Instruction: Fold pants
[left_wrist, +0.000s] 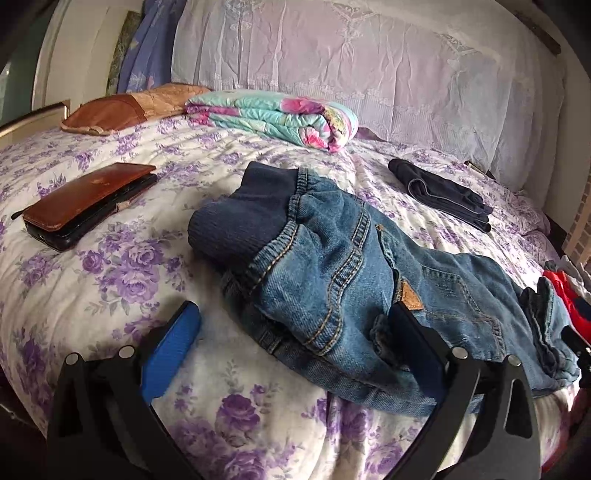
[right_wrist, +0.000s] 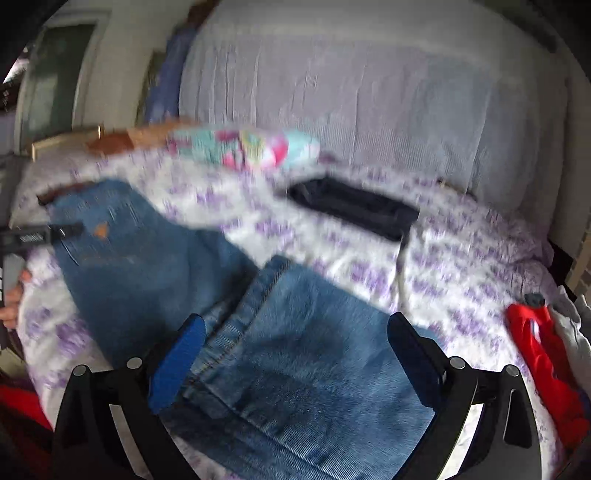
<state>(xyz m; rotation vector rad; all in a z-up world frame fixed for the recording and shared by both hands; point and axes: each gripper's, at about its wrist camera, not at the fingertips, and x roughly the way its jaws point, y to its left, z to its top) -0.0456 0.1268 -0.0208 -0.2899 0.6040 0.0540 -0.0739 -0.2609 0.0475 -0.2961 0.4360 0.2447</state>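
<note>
Small blue denim pants (left_wrist: 343, 258) with a dark ribbed waistband lie crumpled on the flowered bed cover (left_wrist: 110, 258). My left gripper (left_wrist: 295, 321) is open just above the bed, its jaws wide on either side of the pants' near edge at the waist. In the blurred right wrist view the pants (right_wrist: 295, 350) spread from the left to the bottom centre. My right gripper (right_wrist: 295, 332) is open, jaws wide over the leg end, not closed on the cloth. The left gripper's body shows at the left edge there (right_wrist: 29, 236).
A brown wallet on a phone (left_wrist: 85, 203) lies at left. A folded floral quilt (left_wrist: 277, 118) and a brown pillow (left_wrist: 122, 107) sit at the back. Folded dark pants (left_wrist: 439, 192) lie at back right. Red clothing (right_wrist: 539, 354) lies at the right edge.
</note>
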